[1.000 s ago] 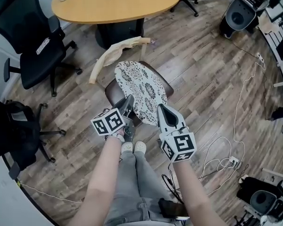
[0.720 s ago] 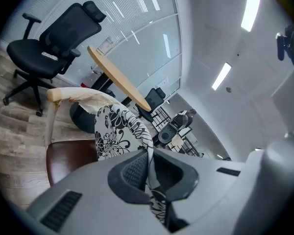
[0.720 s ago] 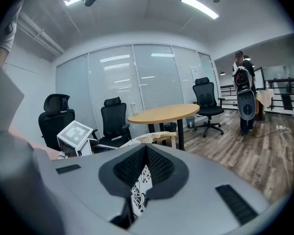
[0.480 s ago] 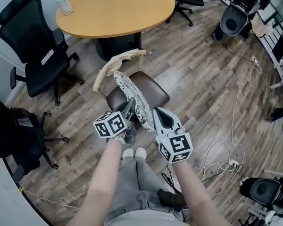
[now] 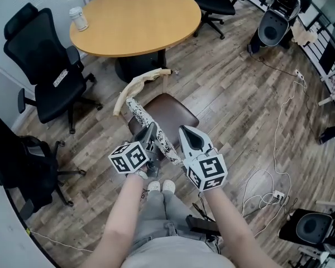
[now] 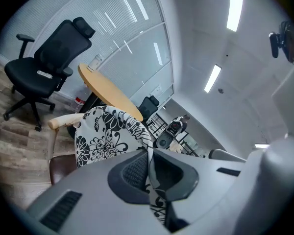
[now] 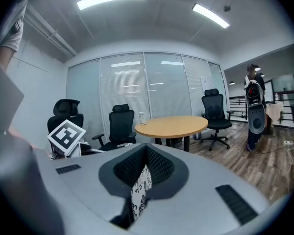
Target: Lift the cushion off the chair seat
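Observation:
The black-and-white flowered cushion (image 5: 138,111) stands nearly on edge above the brown chair seat (image 5: 173,113), tilted up toward me. My left gripper (image 5: 151,132) is shut on the cushion's near left edge, and the fabric (image 6: 105,133) runs down between the jaws of that gripper (image 6: 149,170). My right gripper (image 5: 185,132) is shut on the near right edge. In the right gripper view a strip of the cushion (image 7: 141,182) is pinched between the jaws of the right gripper (image 7: 146,163). The chair's pale wooden backrest (image 5: 139,82) curves behind the cushion.
A round wooden table (image 5: 137,18) with a cup (image 5: 78,18) stands just behind the chair. Black office chairs (image 5: 50,74) stand at the left and behind the table. Cables (image 5: 268,172) lie on the wood floor to the right. My feet (image 5: 159,187) are close to the chair's front.
Both grippers have risen with the cushion in them. The cushion went from lying over the seat to standing on edge, and the brown seat now shows.

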Action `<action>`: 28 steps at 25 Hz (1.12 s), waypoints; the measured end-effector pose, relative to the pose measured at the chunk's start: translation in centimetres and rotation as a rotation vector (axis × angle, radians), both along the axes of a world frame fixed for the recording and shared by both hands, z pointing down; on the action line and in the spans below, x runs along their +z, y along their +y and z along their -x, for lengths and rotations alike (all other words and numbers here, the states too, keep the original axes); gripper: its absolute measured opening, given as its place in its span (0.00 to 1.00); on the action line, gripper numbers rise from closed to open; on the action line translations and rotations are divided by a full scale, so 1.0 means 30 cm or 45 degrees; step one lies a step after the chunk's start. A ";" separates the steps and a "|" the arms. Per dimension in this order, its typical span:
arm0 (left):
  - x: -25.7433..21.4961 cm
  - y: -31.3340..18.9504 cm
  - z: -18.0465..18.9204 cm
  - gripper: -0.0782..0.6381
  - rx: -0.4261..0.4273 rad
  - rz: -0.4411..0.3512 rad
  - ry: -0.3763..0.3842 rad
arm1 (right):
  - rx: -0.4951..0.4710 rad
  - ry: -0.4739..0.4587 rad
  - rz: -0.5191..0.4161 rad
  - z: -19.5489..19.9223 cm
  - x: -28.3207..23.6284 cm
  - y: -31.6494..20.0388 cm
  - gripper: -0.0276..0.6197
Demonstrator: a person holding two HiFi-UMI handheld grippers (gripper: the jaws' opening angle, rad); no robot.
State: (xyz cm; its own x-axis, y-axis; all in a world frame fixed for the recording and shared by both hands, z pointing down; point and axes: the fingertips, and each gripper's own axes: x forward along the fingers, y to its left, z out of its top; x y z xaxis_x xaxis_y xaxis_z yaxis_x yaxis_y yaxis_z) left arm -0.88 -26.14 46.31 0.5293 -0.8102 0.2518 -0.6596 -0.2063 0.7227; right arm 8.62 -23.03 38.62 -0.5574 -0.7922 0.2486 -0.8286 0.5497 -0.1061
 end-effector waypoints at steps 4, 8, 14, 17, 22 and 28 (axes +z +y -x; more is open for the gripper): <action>-0.093 0.016 0.011 0.12 -0.035 -0.100 0.024 | 0.001 -0.006 -0.002 0.013 -0.029 0.013 0.08; -0.188 0.015 0.011 0.12 -0.029 -0.180 0.032 | 0.049 -0.033 -0.007 0.009 -0.058 0.019 0.08; -0.315 0.003 -0.006 0.12 -0.010 -0.281 0.011 | 0.075 0.016 -0.103 0.014 -0.136 0.011 0.08; -0.361 -0.001 -0.019 0.12 -0.001 -0.327 -0.005 | 0.101 0.014 -0.149 0.002 -0.184 0.002 0.08; -0.441 -0.002 -0.035 0.12 0.014 -0.432 -0.063 | 0.152 0.007 -0.210 -0.032 -0.244 -0.009 0.08; -0.519 0.022 -0.068 0.12 0.044 -0.582 -0.171 | 0.168 -0.002 -0.269 -0.054 -0.297 0.006 0.08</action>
State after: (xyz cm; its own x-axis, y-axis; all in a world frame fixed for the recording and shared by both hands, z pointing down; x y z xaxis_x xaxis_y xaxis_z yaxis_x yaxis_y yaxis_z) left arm 1.16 -25.48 30.74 0.5454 -0.8362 -0.0579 -0.7281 -0.5068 0.4616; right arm 10.26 -22.84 29.69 -0.4457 -0.8925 0.0688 -0.8947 0.4467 -0.0015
